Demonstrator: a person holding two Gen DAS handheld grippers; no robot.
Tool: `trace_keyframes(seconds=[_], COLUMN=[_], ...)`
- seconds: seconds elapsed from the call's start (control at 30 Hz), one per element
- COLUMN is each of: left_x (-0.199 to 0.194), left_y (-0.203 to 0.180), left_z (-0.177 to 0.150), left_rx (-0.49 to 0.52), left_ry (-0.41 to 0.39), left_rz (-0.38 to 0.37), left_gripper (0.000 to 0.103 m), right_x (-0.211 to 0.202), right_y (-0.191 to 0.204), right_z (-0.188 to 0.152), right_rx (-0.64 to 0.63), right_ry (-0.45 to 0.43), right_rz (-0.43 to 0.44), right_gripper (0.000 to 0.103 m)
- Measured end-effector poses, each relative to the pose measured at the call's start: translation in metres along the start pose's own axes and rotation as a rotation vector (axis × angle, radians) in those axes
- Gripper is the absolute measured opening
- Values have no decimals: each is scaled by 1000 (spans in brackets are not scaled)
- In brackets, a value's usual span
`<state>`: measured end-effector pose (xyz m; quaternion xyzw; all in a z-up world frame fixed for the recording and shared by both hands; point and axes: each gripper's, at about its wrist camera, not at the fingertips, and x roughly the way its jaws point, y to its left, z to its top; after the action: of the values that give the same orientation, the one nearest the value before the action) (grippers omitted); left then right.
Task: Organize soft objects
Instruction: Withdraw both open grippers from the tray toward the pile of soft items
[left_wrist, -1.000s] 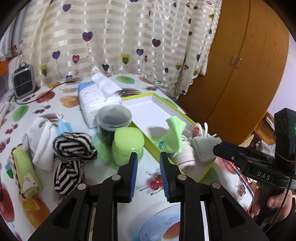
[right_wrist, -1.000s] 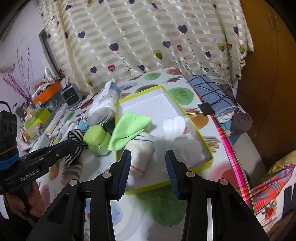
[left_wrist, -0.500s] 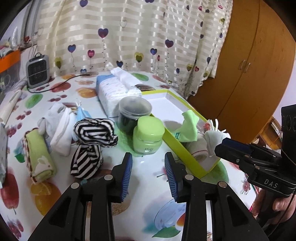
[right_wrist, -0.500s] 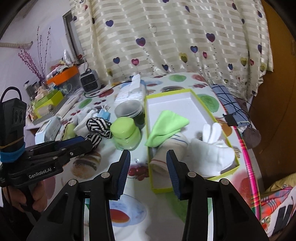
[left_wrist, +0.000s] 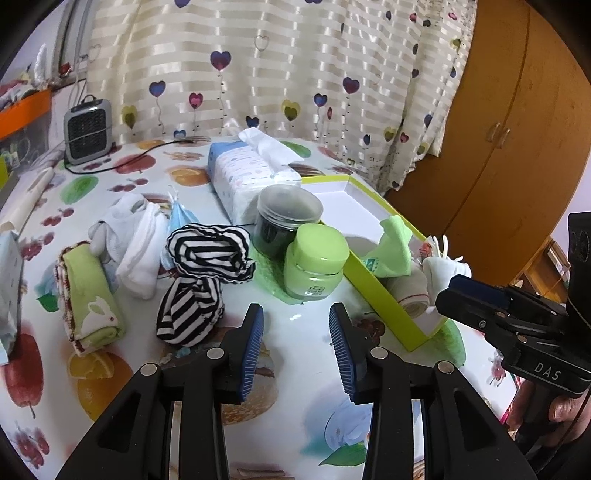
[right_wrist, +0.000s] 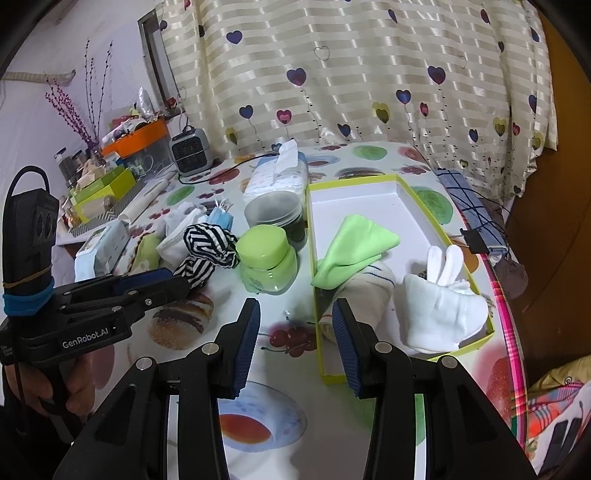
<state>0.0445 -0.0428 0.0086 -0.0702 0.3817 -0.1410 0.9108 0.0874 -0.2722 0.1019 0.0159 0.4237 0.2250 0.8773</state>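
Tablecloth (left_wrist: 295, 373) bare before yellow-green box (left_wrist: 384, 295) edge

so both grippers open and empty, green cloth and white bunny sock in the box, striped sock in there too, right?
Not the striped sock: the right wrist view shows it on the table, left of the green jar, outside the box. The rest holds: left gripper and right gripper open and empty, green cloth and white bunny sock in the box.

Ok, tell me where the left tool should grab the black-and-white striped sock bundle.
Pinch the lower lobe of the striped sock bundle, coming straight down from above. It lies nearest the open left tool, bulges up off the table, and keeps the fingers off the green jar and white socks beside the upper lobe.
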Motion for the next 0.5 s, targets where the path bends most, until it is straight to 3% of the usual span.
trace_keyframes(seconds=[0.5], left_x=[-15], left_y=[32], left_z=[-7], left_rx=[-69], left_ry=[-21], left_rz=[58], left_gripper=[36], right_x=[2], right_y=[13], right_z=[2], right_rx=[-34], right_ry=[-21], right_rz=[50], right_gripper=[42])
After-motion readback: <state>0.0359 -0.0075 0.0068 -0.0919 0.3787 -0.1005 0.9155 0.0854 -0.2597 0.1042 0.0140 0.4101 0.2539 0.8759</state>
